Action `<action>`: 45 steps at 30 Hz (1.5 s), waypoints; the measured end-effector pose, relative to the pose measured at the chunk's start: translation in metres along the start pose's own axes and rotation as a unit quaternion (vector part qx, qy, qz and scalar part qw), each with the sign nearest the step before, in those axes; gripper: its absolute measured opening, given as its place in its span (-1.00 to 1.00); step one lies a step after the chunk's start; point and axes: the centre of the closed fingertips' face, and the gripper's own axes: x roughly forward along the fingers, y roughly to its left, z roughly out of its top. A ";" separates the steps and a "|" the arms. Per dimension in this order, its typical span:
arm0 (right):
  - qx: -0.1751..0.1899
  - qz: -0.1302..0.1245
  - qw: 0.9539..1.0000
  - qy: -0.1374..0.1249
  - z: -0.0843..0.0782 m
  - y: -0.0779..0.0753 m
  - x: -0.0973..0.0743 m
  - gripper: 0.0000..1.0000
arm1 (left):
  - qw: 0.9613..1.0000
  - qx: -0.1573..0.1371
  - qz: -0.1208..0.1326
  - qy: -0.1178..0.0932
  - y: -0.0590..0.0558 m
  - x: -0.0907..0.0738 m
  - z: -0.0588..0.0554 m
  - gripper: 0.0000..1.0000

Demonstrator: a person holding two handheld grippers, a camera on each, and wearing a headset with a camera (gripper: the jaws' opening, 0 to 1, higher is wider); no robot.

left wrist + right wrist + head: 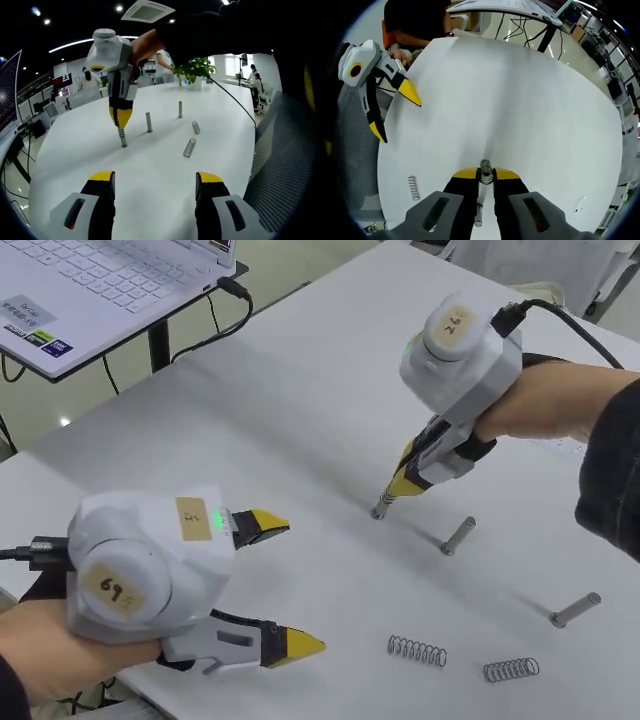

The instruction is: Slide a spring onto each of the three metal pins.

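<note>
At the table's [300, 390] near edge: left tool [290, 585], jaws spread wide, nothing between them. It's held low and roughly level, yellow tips pointing across toward the pins. Grip: left hand [40, 655] wraps the white body from behind, with a cable running off the back.

Well ahead of those tips: right tool [395, 488], tipped steeply nose-down, jaws pressed together on the spring [486, 172]. Grip: right hand [545, 400] closes round the body from behind and above, dark sleeve at the wrist.

The spring is a short grey wire coil, seen nearly end-on between the yellow tips in the right gripper view. It sits over the first pin [123, 141], directly under the right tool's tips. The coils cover the pin's upper part and bare metal shows at the base. Can't tell if the coil is fully seated.

Going on rightward:
- The nearer loose spring [417, 650] lies flat on the table, ahead of the left tool's lower tip and apart from it.
- Next is the second pin [458, 536], a bare grey metal cylinder. It stands upright near the right tool's tip, on that tool's hand side.
- Past the first coil is the farther loose spring [511, 670], also flat, same grey wire.
- Last is the third pin [575, 610], same look and also bare. It is farther from the right tool along the same row.

Both loose coils sit on the left tool's side of the pin row, touching no pin.
</note>
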 end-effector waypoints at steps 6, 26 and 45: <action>-0.004 0.001 1.000 0.012 -0.001 0.003 0.009 -0.84 | 1.000 -0.001 0.002 0.001 0.000 0.000 0.000 0.22; 0.005 -0.001 1.000 0.021 -0.012 0.007 0.018 -0.83 | 1.000 -0.004 0.005 0.000 0.002 -0.001 0.000 0.21; 0.003 -0.003 1.000 0.016 -0.013 0.008 0.014 -0.66 | 1.000 -0.002 0.007 0.002 0.002 -0.002 0.000 0.20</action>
